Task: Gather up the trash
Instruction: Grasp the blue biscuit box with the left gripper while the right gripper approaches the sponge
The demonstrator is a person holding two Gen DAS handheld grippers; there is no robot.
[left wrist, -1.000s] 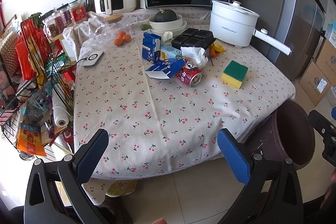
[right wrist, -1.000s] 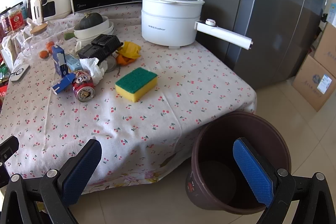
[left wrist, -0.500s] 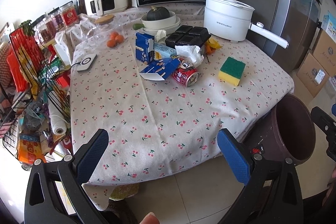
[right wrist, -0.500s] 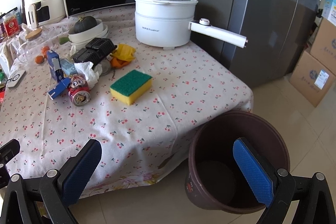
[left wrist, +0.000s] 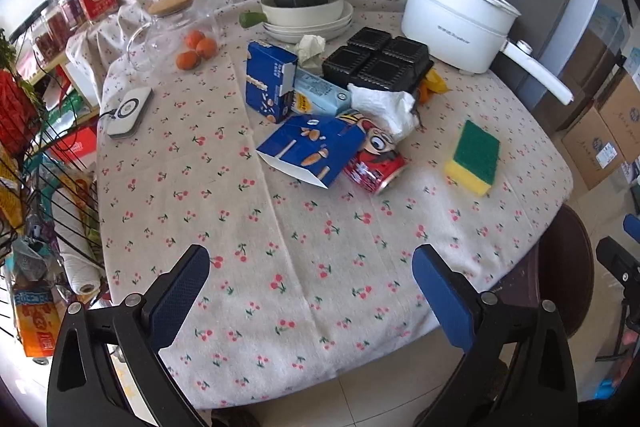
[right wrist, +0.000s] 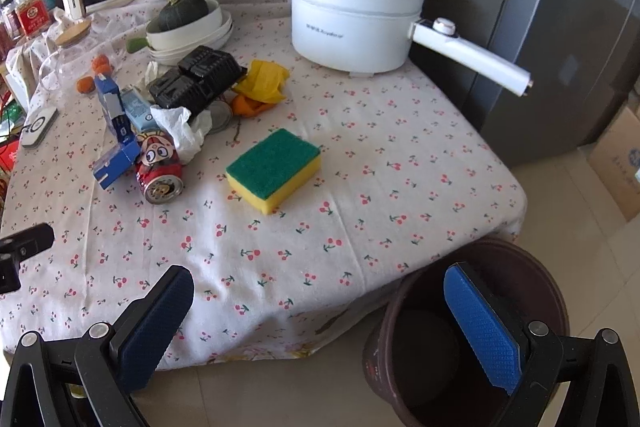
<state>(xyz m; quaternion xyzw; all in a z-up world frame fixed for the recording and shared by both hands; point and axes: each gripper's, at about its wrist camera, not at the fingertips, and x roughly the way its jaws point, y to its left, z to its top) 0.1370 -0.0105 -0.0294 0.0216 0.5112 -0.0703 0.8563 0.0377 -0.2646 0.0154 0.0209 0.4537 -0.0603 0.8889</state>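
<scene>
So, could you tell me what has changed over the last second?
Both grippers, left and right, have moved forward toward the table; the trash pile looms larger. Nothing was gripped or released. Both remain open and empty; the can, sponge and bin are unmoved.

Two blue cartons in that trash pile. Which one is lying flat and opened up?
The flattened blue carton, resting against the red can with its white open end toward the camera. The other blue carton stands upright behind it, beside the light-blue drink box.
</scene>
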